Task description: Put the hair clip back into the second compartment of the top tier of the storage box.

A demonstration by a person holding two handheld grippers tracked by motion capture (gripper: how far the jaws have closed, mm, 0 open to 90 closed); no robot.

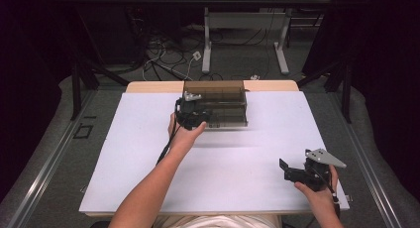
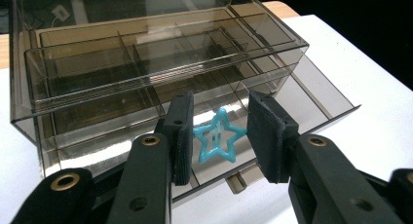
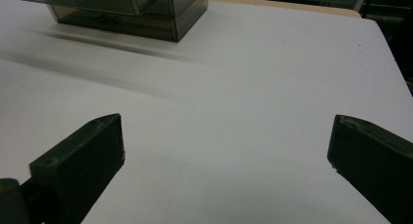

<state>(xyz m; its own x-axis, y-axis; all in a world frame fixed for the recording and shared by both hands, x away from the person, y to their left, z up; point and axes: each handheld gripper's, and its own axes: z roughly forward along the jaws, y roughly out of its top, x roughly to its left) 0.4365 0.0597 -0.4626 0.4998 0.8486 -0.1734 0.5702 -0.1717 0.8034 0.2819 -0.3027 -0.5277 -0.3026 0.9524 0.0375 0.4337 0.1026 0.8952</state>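
1. The step in hand, as I read it, is putting the star clip (image 2: 214,149) away in the smoky plastic organiser box (image 2: 146,39). Its bottom drawer (image 2: 316,100) stands pulled out toward me, and the clip is not yet lying in it.
2. My left tongs (image 1: 195,113) are pinching the clip. In the left gripper view its two side points meet the two pads, one on each, so the jaws stand only as far apart as the star is wide. The teal star hangs flat-faced between them, one point up.
3. The clip is at the front of the box, over the open drawer's divided floor, with the drawer's small pull (image 2: 238,182) just below and in front of the jaws. I cannot tell for certain which compartment is directly under it. It looks like one near the middle of the front row.
4. The next move, I judge, calls for easing the left tongs down until the star is inside one compartment's walls. Then I spread the jaws so it drops flat rather than catching on a divider.
5. After that the drawer will want pushing shut, and the light box may slide on the white table (image 1: 148,163) unless it is steadied.
6. My right tongs (image 1: 286,171) are spread wide with nothing between them. They sit low over the near right part of the table, well apart from the box, free to do that steadying.
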